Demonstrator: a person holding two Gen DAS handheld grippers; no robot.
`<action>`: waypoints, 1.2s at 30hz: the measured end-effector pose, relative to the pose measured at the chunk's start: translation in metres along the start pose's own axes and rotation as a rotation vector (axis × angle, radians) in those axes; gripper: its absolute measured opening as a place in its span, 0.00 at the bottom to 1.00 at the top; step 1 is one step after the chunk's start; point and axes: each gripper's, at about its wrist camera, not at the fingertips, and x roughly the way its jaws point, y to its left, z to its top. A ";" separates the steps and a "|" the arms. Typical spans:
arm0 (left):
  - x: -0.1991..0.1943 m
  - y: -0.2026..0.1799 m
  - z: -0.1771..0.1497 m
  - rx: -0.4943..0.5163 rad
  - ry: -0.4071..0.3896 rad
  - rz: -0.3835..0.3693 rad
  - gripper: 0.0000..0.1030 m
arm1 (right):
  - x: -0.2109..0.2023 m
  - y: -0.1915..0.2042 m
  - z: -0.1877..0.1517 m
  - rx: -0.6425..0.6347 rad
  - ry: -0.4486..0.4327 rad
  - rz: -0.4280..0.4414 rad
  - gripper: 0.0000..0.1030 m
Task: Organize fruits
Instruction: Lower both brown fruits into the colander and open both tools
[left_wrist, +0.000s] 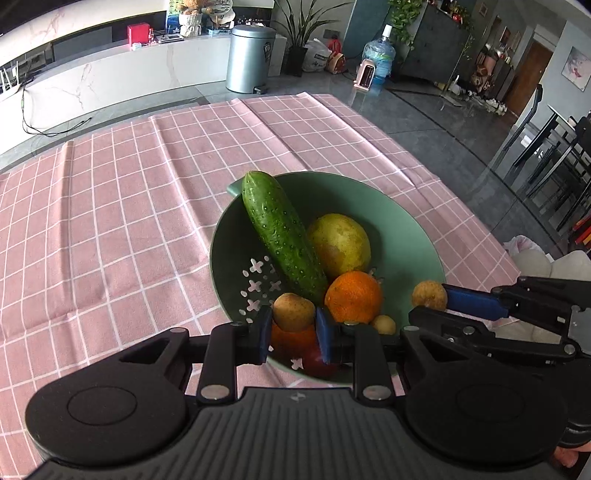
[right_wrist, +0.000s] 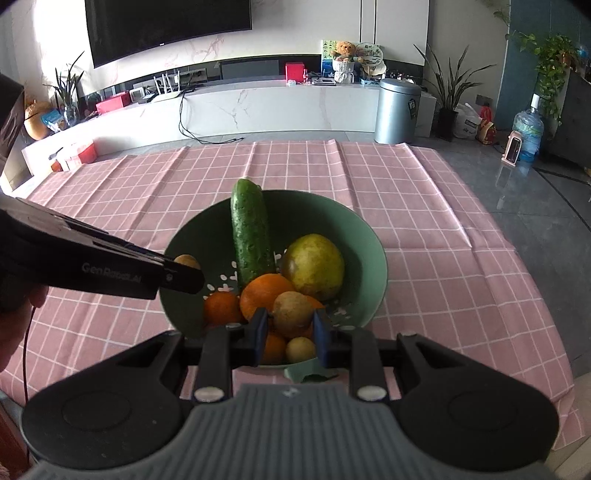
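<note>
A green colander bowl (left_wrist: 402, 225) (right_wrist: 347, 218) sits on the pink checked tablecloth. It holds a cucumber (left_wrist: 280, 232) (right_wrist: 251, 236), a yellow-green pear (left_wrist: 340, 240) (right_wrist: 314, 266), oranges (left_wrist: 354, 295) (right_wrist: 266, 291), a red fruit (left_wrist: 319, 363) and a small yellow fruit (left_wrist: 384, 324) (right_wrist: 300, 349). My left gripper (left_wrist: 293, 326) is shut on a small brown fruit (left_wrist: 293, 311) over the bowl's near side; it also shows in the right wrist view (right_wrist: 184, 275). My right gripper (right_wrist: 290, 328) is shut on another small brown fruit (right_wrist: 291, 314) (left_wrist: 429, 294) above the bowl.
The pink tablecloth (left_wrist: 110, 221) (right_wrist: 443, 240) covers the table around the bowl. The table's right edge drops to a dark floor (left_wrist: 443, 122). A grey bin (left_wrist: 249, 59) (right_wrist: 397, 110) and a white TV bench (right_wrist: 258, 107) stand beyond the table.
</note>
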 end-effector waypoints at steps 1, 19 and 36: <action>0.001 0.000 0.001 0.004 0.002 0.006 0.28 | 0.004 -0.001 0.002 -0.009 0.003 -0.004 0.22; 0.006 0.016 0.018 0.007 0.006 0.025 0.28 | 0.055 -0.015 0.018 -0.055 0.066 -0.005 0.22; 0.014 0.016 0.024 0.047 0.036 0.025 0.28 | 0.048 -0.011 0.024 -0.022 0.096 0.113 0.21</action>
